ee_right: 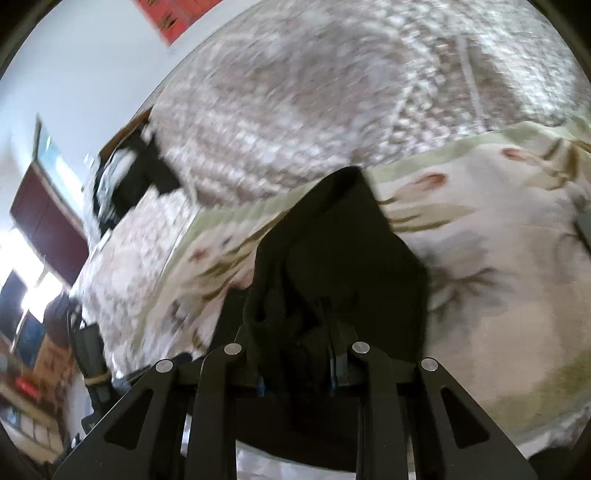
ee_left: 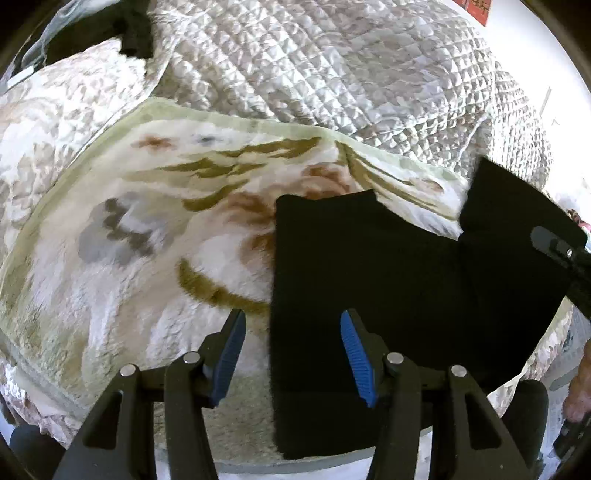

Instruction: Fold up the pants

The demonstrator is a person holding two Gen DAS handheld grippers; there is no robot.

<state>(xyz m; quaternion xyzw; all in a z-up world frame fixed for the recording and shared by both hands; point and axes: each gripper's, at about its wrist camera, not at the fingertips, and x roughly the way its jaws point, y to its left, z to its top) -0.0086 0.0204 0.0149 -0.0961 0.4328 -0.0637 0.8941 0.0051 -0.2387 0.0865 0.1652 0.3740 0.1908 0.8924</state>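
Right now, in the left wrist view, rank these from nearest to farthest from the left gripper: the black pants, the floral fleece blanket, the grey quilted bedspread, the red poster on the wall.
1. Black pants: just past the open left gripper, right side.
2. Floral fleece blanket: beneath, spreading left. Too close to call against the pants.
3. Grey quilted bedspread: beyond the blanket's far edge.
4. Red poster: top right, on the wall.
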